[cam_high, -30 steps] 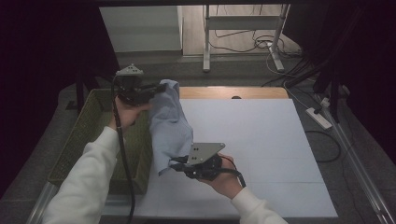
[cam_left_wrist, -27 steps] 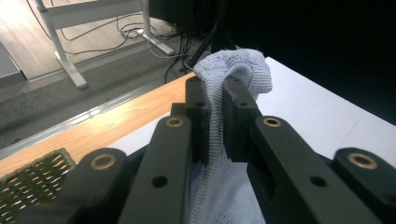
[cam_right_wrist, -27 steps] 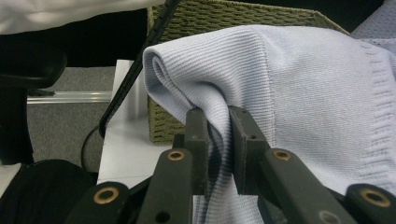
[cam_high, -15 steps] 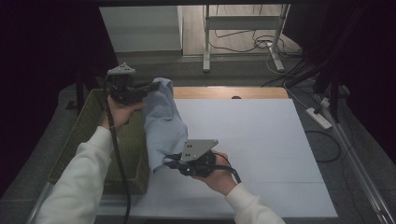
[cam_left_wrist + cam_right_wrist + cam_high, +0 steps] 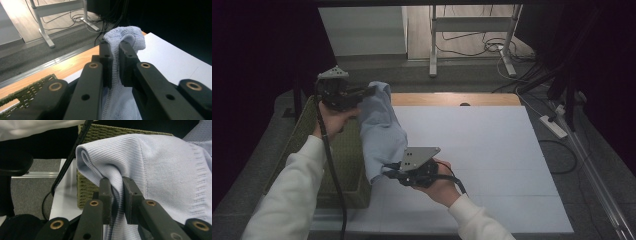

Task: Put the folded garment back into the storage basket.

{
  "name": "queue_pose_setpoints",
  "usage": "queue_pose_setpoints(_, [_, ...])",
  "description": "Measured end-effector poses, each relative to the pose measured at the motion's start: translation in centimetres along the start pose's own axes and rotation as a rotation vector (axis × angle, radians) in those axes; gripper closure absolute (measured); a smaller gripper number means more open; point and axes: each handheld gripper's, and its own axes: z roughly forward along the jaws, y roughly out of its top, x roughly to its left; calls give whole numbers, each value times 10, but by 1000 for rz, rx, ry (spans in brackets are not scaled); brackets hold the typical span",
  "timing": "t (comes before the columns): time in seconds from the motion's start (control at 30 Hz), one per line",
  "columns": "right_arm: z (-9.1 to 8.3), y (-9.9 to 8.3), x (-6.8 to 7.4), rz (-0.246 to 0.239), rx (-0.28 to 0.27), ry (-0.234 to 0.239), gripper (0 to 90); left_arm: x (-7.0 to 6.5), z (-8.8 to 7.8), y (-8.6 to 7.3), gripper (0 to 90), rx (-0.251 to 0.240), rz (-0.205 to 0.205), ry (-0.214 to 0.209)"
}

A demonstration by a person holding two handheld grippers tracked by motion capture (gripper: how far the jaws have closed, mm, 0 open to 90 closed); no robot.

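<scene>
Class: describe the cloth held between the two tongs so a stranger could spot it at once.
Start at the white table, then its left edge beside the green woven basket. The pale blue knitted cloth hangs there, the only soft thing, pinched by left tongs and right tongs.

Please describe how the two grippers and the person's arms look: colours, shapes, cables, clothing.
Both the left gripper and right gripper are black, each topped by a grey three-cornered plate with a black cable trailing. Their jaws carry brass-coloured rivets. The person wears white long sleeves.

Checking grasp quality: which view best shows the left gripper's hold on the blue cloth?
Left gripper view: the fingers pinch a fold of the blue cloth close up. High view shows the left gripper holding its upper end from afar. Right gripper view shows the cloth's other end.
</scene>
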Motion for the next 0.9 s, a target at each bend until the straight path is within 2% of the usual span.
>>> queue_pose_setpoints(0.9, [19,14,-2,-11,-17,23,785,14,-21,-2,821,-7,-9,36])
